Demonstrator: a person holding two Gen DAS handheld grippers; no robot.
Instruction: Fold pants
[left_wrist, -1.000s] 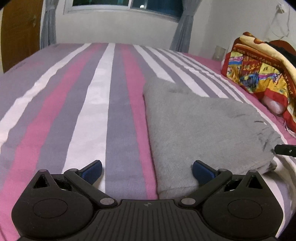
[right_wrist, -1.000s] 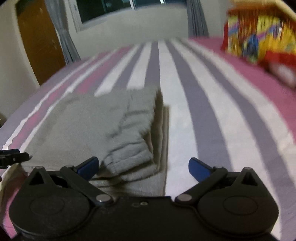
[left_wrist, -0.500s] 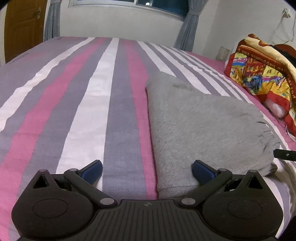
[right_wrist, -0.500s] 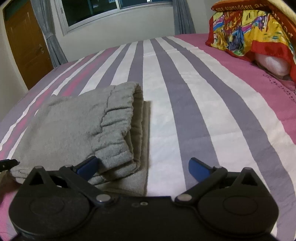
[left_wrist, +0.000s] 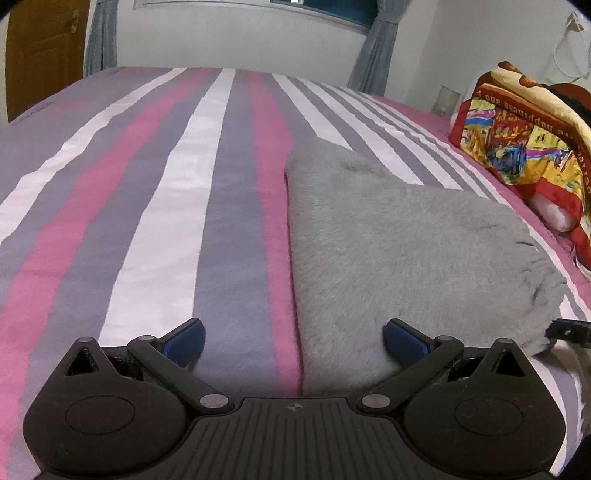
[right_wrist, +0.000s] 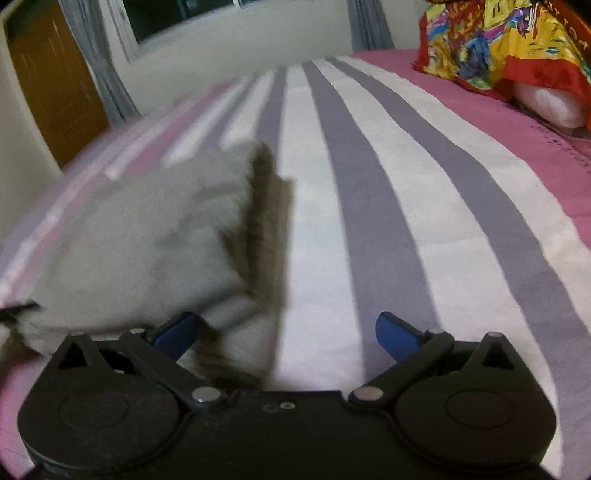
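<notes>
Already, in your left wrist view, the grey pants (left_wrist: 399, 251) lie folded into a compact stack on the striped bedsheet (left_wrist: 155, 206), and your left gripper (left_wrist: 293, 338) sits with its jaws wide apart and empty, straddling the stack's near left edge. Drop lower here and the right blue pad (left_wrist: 404, 338) could snag the top layer and drag the fold open. The bright blanket (left_wrist: 524, 147) lies well apart, so it poses no risk.

Over in your right wrist view, the picture is smeared, so the stack's edges are hard to read. Your right gripper (right_wrist: 284, 334) is also spread and empty, its left pad (right_wrist: 173, 334) just beside the loose right edge of the pants (right_wrist: 147, 236). A sideways sweep there would likely nudge those layers askew.
</notes>
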